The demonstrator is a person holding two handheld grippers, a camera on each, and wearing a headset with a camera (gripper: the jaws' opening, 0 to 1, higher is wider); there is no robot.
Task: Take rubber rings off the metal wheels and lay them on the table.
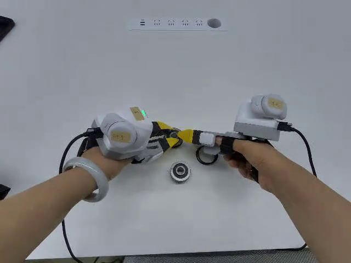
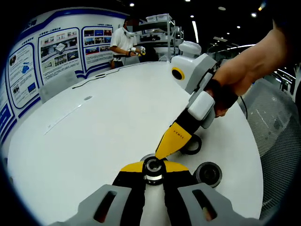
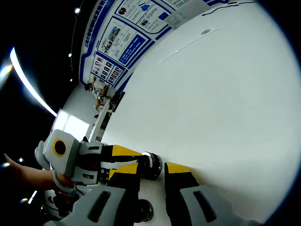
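Forearms: both reach in from the lower edge of the head view; the left wrist wears a pale bangle (image 1: 88,176).
Left hand (image 1: 109,163): wrapped round the body of the left gripper (image 1: 172,137), which points to the right.
Left gripper fingers: pressed in on the gripped wheel (image 2: 153,168) from both sides (in the left gripper view the yellow tips sit tight against it).
Right hand (image 1: 253,155): holds the right gripper (image 1: 184,135), which points left and meets the other gripper tip to tip.
Right gripper fingers: a little apart in the right gripper view, one on each side of the gripped wheel. I cannot tell whether they bite on it. In the left gripper view one yellow tip touches the wheel's edge.
Gripped wheel: between the two grippers' tips, over the middle of the table (image 1: 164,71).
Rubber ring (image 1: 206,157): black, lying flat on the table below the right gripper, off any wheel.
Second wheel (image 1: 180,171): flat on the table, nearer the person than the grippers. It is just beside the rubber ring but apart from it (dark outer band, bright hub).
Power strip (image 1: 175,23): white, along the far side of the table.
Background: a person (image 2: 123,40) stands at the far end of the table in the left gripper view.
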